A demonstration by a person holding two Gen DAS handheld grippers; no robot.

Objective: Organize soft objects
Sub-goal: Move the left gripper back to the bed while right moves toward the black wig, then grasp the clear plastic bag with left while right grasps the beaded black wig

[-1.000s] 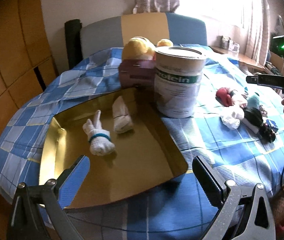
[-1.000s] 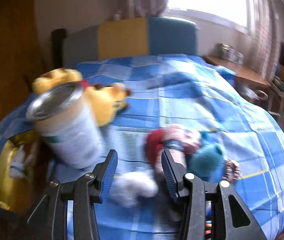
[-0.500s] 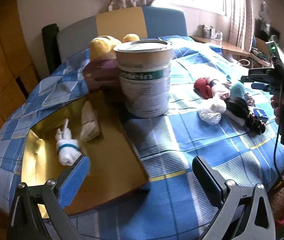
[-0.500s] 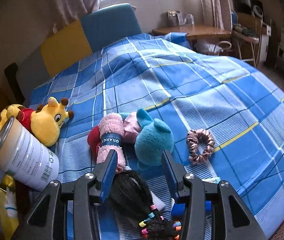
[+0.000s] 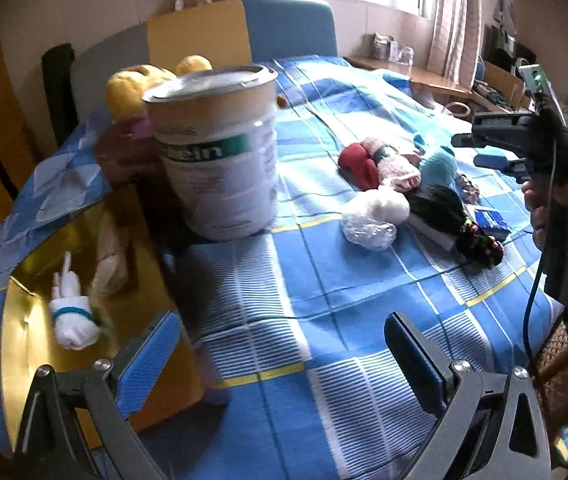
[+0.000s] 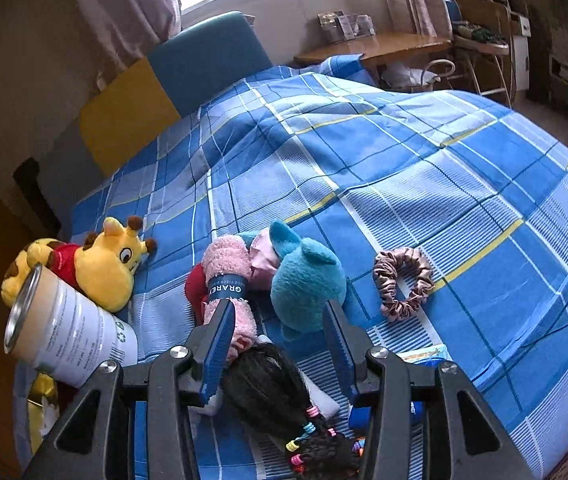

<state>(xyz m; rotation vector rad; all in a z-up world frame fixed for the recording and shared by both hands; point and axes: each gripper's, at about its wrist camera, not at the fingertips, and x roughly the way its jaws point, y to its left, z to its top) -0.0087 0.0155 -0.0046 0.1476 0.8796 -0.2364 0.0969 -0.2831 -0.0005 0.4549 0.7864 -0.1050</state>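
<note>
Pink rolled towel [image 6: 226,280], teal plush [image 6: 303,284], black hair bundle [image 6: 272,380] clustered on bed; pink scrunchie [image 6: 401,282] lies right, apart.

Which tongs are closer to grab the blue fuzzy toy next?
The right tongs, probably. They hang open just in front of the blue fuzzy toy in the pile. The left tongs are open over bare blanket near the gold box.

Left gripper [image 5: 282,354] gapes wide; right gripper [image 6: 280,342] partly parted, both empty.
</note>
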